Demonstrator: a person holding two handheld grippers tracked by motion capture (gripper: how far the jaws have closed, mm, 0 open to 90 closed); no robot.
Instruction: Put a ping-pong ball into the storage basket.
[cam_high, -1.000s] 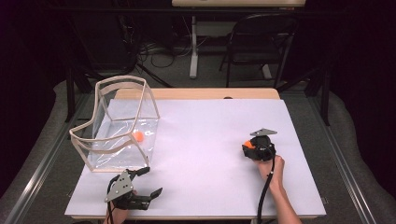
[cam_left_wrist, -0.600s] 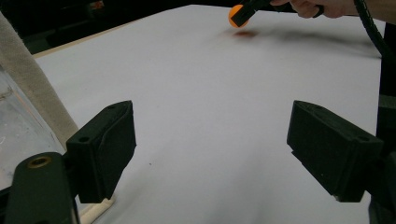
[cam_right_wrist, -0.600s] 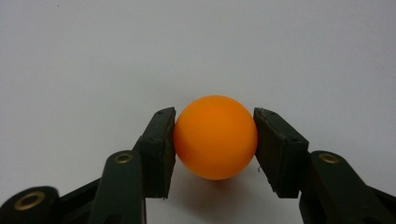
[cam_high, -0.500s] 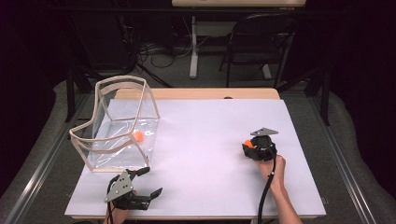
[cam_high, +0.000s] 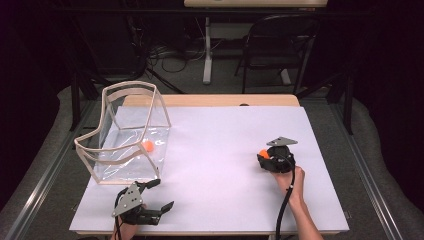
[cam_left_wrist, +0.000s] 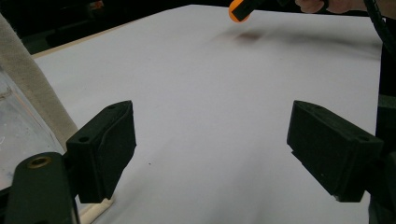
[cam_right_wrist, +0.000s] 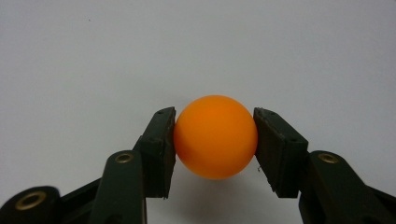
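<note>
Next to nothing differs from the earlier high views: the right gripper (cam_high: 263, 159) sits at the same spot right of centre, and the left gripper (cam_high: 159, 194) at the lower left has not shifted either. The right gripper's pads are clamped on an orange ball (cam_right_wrist: 215, 136), one pad pressed to each side, above the sheet. The left gripper's jaws stand wide with nothing between them. A second orange ball (cam_high: 147, 146) lies inside the clear container (cam_high: 111, 155) with a pale rim at the left of the frame. The surface is a white sheet (cam_high: 215, 150) over a wooden table (cam_high: 210, 100). Behind it, at the top of the frame, the dark room holds a folding chair (cam_high: 277, 50) and floor cables (cam_high: 165, 52)
</note>
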